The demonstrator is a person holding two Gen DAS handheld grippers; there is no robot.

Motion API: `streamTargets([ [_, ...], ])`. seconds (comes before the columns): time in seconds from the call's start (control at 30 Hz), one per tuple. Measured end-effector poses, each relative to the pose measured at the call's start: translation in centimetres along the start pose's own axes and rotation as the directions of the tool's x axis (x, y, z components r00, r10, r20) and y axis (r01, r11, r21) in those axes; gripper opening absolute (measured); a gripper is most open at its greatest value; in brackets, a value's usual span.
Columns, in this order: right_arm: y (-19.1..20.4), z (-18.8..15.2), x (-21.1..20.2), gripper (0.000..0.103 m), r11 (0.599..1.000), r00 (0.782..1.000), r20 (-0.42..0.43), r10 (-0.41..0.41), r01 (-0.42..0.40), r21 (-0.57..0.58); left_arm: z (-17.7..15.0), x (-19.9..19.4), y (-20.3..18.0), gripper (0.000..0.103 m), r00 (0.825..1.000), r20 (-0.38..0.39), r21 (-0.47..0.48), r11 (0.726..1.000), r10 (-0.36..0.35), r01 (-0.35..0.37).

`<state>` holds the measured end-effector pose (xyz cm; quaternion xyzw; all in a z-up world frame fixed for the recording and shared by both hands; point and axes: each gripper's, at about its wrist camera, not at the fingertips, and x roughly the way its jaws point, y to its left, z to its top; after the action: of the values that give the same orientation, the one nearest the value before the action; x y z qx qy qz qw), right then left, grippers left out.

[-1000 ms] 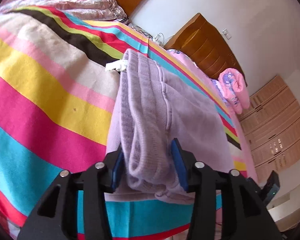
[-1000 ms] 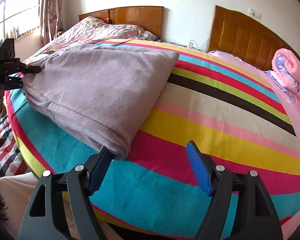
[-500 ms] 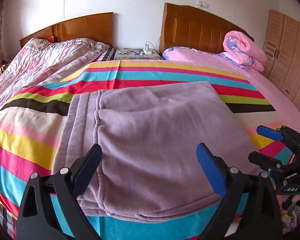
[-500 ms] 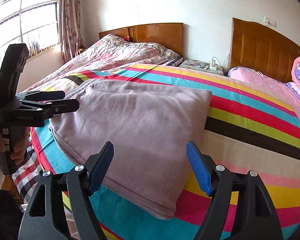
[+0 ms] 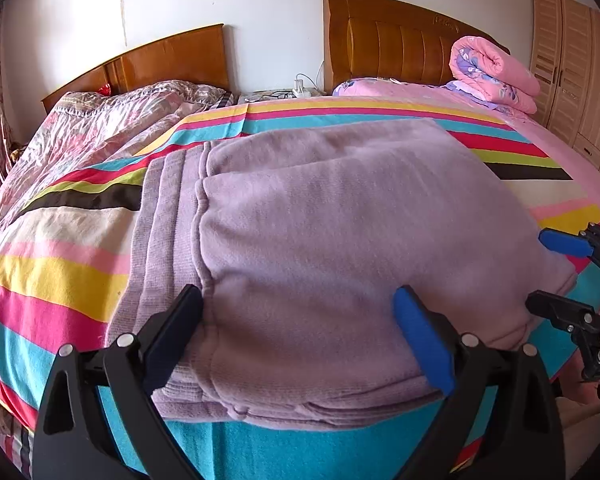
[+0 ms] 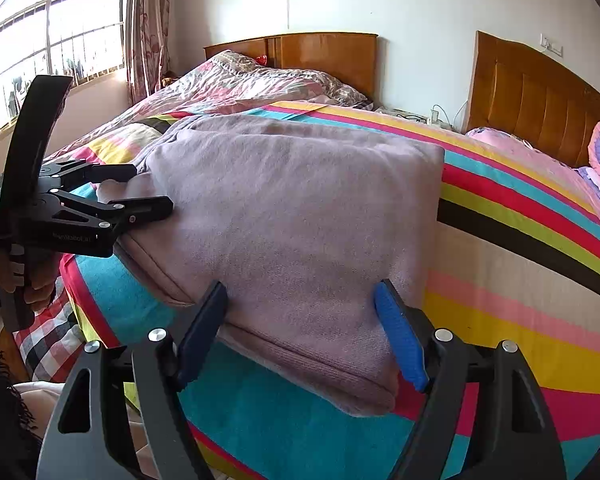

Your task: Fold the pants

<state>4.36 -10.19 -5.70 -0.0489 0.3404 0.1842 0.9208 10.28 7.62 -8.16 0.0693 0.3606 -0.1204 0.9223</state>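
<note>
Since a second ago the left gripper (image 5: 300, 336) has let go; both it and the right gripper (image 6: 302, 332) gape over the folded lilac pants (image 5: 340, 240).

Striped bedspread (image 5: 60, 280) is covering the near bed. Rolled pink quilt (image 5: 496, 76) is lying by a wooden headboard (image 5: 396, 40). Floral quilt (image 6: 236, 84) is covering the second bed. Wardrobe (image 5: 572, 64) is standing at right; window (image 6: 48, 40) is letting in daylight.
</note>
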Motion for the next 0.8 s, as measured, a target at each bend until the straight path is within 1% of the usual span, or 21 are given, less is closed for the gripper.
streamTargets([
  [0.53,0.1,-0.4,0.0,0.075,1.000,1.000,0.004,0.001,-0.002,0.005,-0.1,-0.2,-0.1,0.097,1.000,0.010,0.006,1.000,0.004,-0.004],
  [0.6,0.2,-0.5,-0.1,0.076,1.000,1.000,-0.008,0.008,-0.008,-0.005,-0.1,-0.2,-0.2,0.097,1.000,0.002,0.008,1.000,0.007,-0.007],
  [0.67,-0.1,-0.1,-0.3,0.081,0.998,0.997,-0.056,0.056,-0.057,-0.030,0.7,-0.6,-0.4,0.097,0.999,-0.036,0.012,1.000,0.005,-0.004],
  [0.7,-0.3,0.3,-0.6,0.082,0.995,0.994,-0.075,0.082,-0.086,-0.053,1.4,-1.0,-0.4,0.096,0.998,-0.052,0.002,1.000,-0.022,0.022],
  [0.73,-0.9,0.9,-0.9,0.082,0.991,0.990,-0.081,0.115,-0.120,-0.061,2.3,-1.6,-0.2,0.096,0.996,-0.051,-0.015,0.998,-0.070,0.069],
  [0.77,-1.7,1.8,-1.4,0.082,0.987,0.987,-0.065,0.150,-0.153,-0.051,3.4,-2.3,0.1,0.096,0.991,-0.035,-0.031,0.992,-0.127,0.126],
  [0.8,-2.8,3.0,-1.7,0.082,0.984,0.984,-0.038,0.173,-0.174,-0.034,4.6,-2.8,0.4,0.097,0.986,-0.011,-0.043,0.985,-0.165,0.164],
])
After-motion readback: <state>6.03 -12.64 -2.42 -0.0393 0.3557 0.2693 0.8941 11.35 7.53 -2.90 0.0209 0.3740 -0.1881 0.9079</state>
